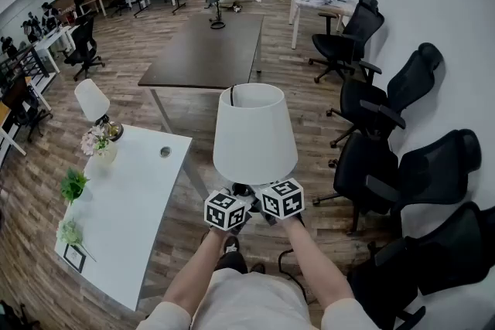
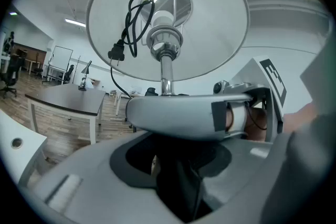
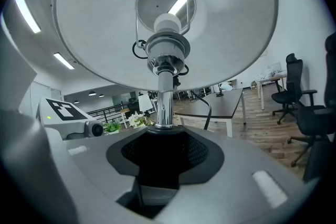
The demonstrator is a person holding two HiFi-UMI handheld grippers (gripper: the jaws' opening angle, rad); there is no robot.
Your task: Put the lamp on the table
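- Lamp (image 1: 254, 131) is carried upright in front of the person, over the wood floor and clear of every surface. Its long axis is vertical – shade (image 1: 255, 127) on top, black base (image 3: 163, 152) at the bottom.
- Left gripper (image 1: 229, 206): jaws closed on the base from the left side. The dark base fills the gap in its own view, and the stem (image 2: 167, 73) rises straight above it.
- Right gripper (image 1: 277, 197): jaws set wide and clamped on the same base from the right, stem (image 3: 164, 97) centred just above. The two grippers sit side by side, nearly touching.
- Cord (image 2: 131, 23) is bundled up inside the shade with the plug hanging there, so nothing trails to the floor.
- Target, as judged: white table (image 1: 143, 189), down and to the person's left, with its long right edge facing the lamp. The left gripper is on the nearer side.
- Table load: small lamp (image 1: 93, 100) and flowers (image 1: 94, 141) at the far end, plants (image 1: 73, 184) and a picture frame (image 1: 75, 257) along the far-left side. The middle and the strip along the near edge are bare – the best room for the base.
- Office chairs (image 1: 371, 112) line the right wall, well apart. Swinging left looks unobstructed, but the wide shade needs clearance from the small lamp.
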